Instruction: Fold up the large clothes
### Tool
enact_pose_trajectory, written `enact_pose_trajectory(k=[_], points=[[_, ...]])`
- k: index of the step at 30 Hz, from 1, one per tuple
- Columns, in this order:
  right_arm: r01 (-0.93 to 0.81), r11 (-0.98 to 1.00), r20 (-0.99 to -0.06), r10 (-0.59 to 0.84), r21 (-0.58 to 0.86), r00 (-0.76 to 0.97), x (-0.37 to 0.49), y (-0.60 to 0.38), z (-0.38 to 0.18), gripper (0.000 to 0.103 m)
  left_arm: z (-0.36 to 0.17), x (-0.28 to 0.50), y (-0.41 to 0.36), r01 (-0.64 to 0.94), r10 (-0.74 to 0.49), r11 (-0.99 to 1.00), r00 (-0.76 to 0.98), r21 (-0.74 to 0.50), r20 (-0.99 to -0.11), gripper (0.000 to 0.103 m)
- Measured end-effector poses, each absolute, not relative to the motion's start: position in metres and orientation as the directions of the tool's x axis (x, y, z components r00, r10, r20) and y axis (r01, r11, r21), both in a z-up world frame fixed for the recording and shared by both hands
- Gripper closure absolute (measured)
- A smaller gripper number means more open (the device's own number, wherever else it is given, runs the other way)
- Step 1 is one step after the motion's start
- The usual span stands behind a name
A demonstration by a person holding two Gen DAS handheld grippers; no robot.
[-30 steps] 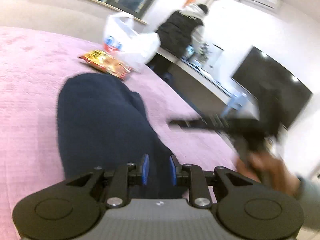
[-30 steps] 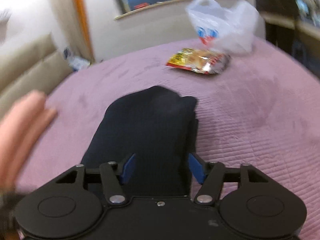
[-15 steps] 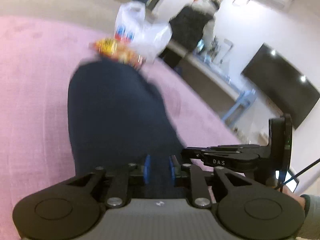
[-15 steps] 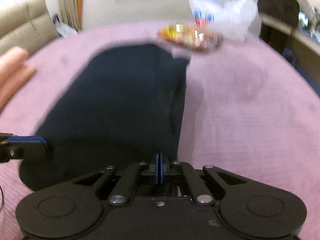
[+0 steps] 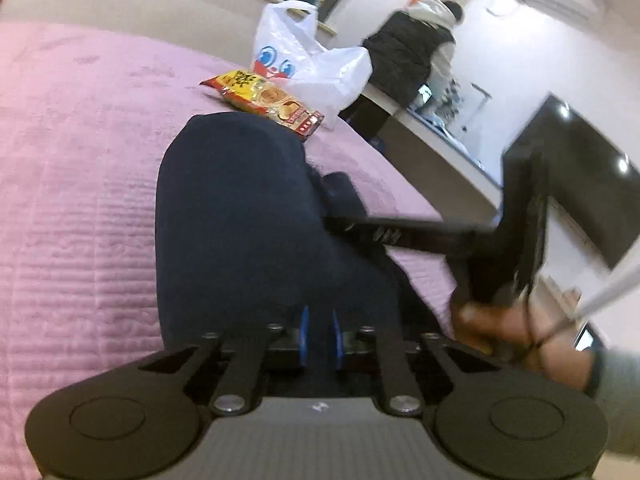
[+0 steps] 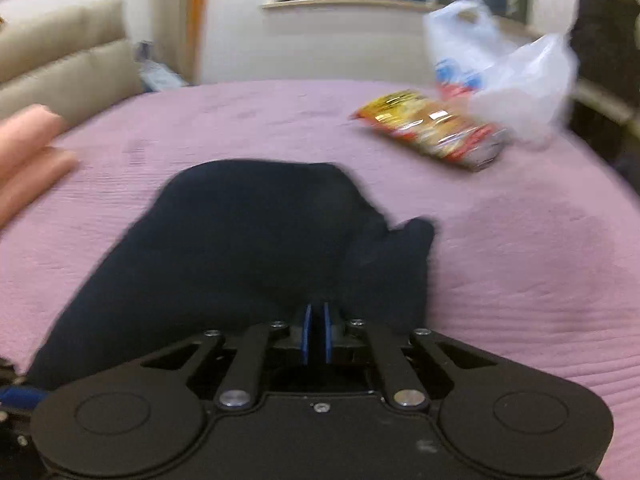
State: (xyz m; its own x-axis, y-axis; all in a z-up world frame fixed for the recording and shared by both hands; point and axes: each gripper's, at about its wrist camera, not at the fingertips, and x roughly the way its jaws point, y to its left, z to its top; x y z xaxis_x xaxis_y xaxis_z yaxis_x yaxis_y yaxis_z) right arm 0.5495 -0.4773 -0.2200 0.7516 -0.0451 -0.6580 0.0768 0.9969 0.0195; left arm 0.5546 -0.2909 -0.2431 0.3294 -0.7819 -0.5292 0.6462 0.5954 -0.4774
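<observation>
A dark navy garment (image 5: 240,220) lies bunched on the pink quilted bedspread (image 5: 72,200). My left gripper (image 5: 320,332) sits at its near end. Its blue pads stand close together with navy cloth pinched between them, and the jaws are closing. In the right wrist view the same garment (image 6: 240,248) spreads ahead. My right gripper (image 6: 316,332) is shut, with the cloth's near right edge caught between its pads. From the left wrist view the right gripper (image 5: 336,222) reaches in from the right onto the garment's side, held by a hand (image 5: 500,328).
A yellow-red snack packet (image 5: 264,100) and a white plastic bag (image 5: 312,64) lie on the bed beyond the garment. A person (image 5: 412,52) stands at a counter behind, with a dark TV (image 5: 592,184) on the right. A beige headboard (image 6: 60,60) is at the left.
The right gripper went from open to shut on the garment's edge and sank toward the bed. The left gripper moved lower and its pads drew closer. The garment now looks more bunched.
</observation>
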Motion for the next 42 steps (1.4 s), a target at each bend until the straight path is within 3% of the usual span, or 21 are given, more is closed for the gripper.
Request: enact_pose_trajectory(k=[5,7,12,16,20,26,31,37,42], points=[[-0.067,0.998,-0.56,0.061,0.009,0.826,0.563,-0.456,-0.168,0.09,-0.246,0.55,-0.282,0.622,-0.785,0.599,0.332,-0.505,-0.523,0.088],[-0.118,0.992,-0.558,0.117,0.034,0.822,0.586,-0.446,-0.165,0.068,-0.245,0.546,-0.281,0.612,-0.78,0.608,0.344,-0.505,-0.522,0.088],[-0.07,0.997,-0.712,0.034,-0.021,0.702,0.658,-0.437,-0.232,0.064,-0.242,0.542,-0.28,0.602,-0.772,0.623,0.368,-0.5,-0.519,0.088],[0.104,0.981,-0.7,0.041,0.163,0.713,0.664,-0.475,-0.255,0.063,-0.239,0.541,-0.281,0.613,-0.776,0.614,0.354,-0.497,-0.522,0.088],[0.174,0.978,-0.703,-0.041,0.118,0.71,0.65,-0.471,-0.244,0.062,-0.232,0.537,-0.277,0.595,-0.767,0.626,0.351,-0.504,-0.538,0.087],[0.151,0.973,-0.626,-0.007,0.177,0.779,0.549,-0.475,-0.184,0.062,-0.216,0.515,-0.262,0.599,-0.745,0.65,0.379,-0.468,-0.55,0.08],[0.178,0.981,-0.733,-0.063,0.08,0.677,0.483,-0.464,-0.215,0.062,-0.209,0.507,-0.254,0.561,-0.73,0.672,0.391,-0.484,-0.561,0.077],[0.297,0.945,-0.815,-0.065,0.135,0.575,0.422,-0.48,-0.236,0.056,-0.201,0.489,-0.25,0.583,-0.704,0.691,0.409,-0.427,-0.58,0.076],[0.289,0.943,-0.779,-0.053,0.167,0.625,0.402,-0.475,-0.21,0.056,-0.201,0.468,-0.238,0.587,-0.702,0.688,0.389,-0.427,-0.597,0.071]])
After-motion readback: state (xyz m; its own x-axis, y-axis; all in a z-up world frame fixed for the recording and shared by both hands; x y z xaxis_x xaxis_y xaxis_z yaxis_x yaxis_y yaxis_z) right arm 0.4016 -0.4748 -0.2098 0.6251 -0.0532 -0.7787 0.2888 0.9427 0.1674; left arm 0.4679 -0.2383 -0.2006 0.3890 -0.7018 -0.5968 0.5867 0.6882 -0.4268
